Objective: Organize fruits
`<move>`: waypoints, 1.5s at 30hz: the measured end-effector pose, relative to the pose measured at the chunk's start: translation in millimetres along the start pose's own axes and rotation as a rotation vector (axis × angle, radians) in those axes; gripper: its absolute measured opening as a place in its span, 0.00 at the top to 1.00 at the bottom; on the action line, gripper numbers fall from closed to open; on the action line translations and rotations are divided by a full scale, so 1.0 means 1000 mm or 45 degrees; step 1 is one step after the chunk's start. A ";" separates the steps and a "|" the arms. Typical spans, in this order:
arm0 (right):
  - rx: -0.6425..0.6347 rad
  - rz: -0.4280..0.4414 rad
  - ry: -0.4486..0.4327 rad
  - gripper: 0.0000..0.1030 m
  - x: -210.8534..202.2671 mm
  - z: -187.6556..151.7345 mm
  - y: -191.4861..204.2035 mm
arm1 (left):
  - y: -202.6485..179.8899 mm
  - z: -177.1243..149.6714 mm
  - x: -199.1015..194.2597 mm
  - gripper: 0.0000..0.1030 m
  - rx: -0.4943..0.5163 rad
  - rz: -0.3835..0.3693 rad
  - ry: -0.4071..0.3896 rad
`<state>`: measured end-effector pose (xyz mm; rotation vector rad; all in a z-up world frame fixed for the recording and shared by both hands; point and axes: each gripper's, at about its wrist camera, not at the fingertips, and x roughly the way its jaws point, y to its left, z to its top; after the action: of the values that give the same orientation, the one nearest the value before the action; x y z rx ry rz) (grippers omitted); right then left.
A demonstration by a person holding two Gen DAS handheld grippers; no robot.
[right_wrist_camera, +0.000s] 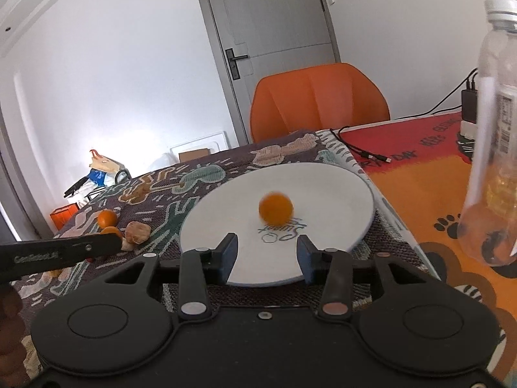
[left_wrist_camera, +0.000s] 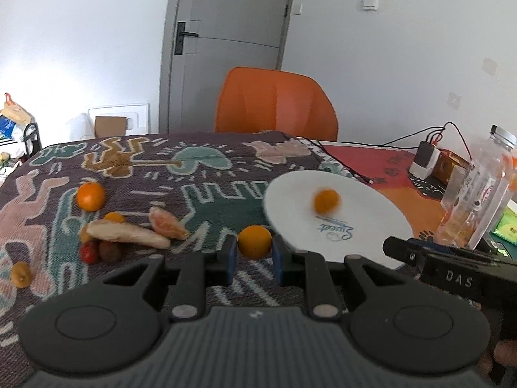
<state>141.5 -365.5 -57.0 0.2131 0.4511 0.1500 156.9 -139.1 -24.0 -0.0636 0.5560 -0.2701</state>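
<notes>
Table: we see a patterned woven cloth (left_wrist_camera: 206, 200).
Left gripper (left_wrist_camera: 253, 255): clamped on a small round orange fruit (left_wrist_camera: 254, 242).
Right gripper (right_wrist_camera: 267, 255): parted, empty.
Plate: round white plate (right_wrist_camera: 339, 187) holds one blurred orange fruit (right_wrist_camera: 275, 207).
Left to do: we count a tangerine (left_wrist_camera: 90, 196), peel pieces (left_wrist_camera: 127, 233) and small fruits still on the cloth.
Bottle: clear plastic bottle (right_wrist_camera: 494, 148), contents unclear.

Plate (right_wrist_camera: 339, 187): showing glossy white glaze. Tablecloth (left_wrist_camera: 200, 174): looking woven, matt, rough. Bottle (right_wrist_camera: 494, 123): clear plastic. Chair (left_wrist_camera: 274, 103): smooth orange plastic.

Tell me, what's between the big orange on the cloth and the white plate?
In the left wrist view, only bare patterned cloth lies between the big orange and the white plate; the peel pieces sit nearer the camera.
</notes>
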 end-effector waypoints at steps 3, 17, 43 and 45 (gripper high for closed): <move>0.007 -0.003 -0.004 0.58 -0.006 -0.001 -0.005 | -0.009 0.002 0.006 0.79 0.014 -0.019 0.007; 0.042 -0.041 -0.001 0.54 -0.027 -0.010 -0.025 | -0.052 0.008 0.026 0.79 0.081 -0.114 0.035; 0.023 -0.027 -0.039 0.00 -0.023 -0.005 0.005 | 0.011 0.011 -0.028 0.12 0.042 0.132 -0.119; 0.008 -0.046 -0.045 0.00 -0.024 -0.004 0.009 | 0.019 0.010 -0.033 0.11 0.014 0.156 -0.120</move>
<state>117.7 -360.3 -48.8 0.2130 0.4203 0.1096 140.0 -112.1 -1.3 -0.0309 0.4626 -0.1499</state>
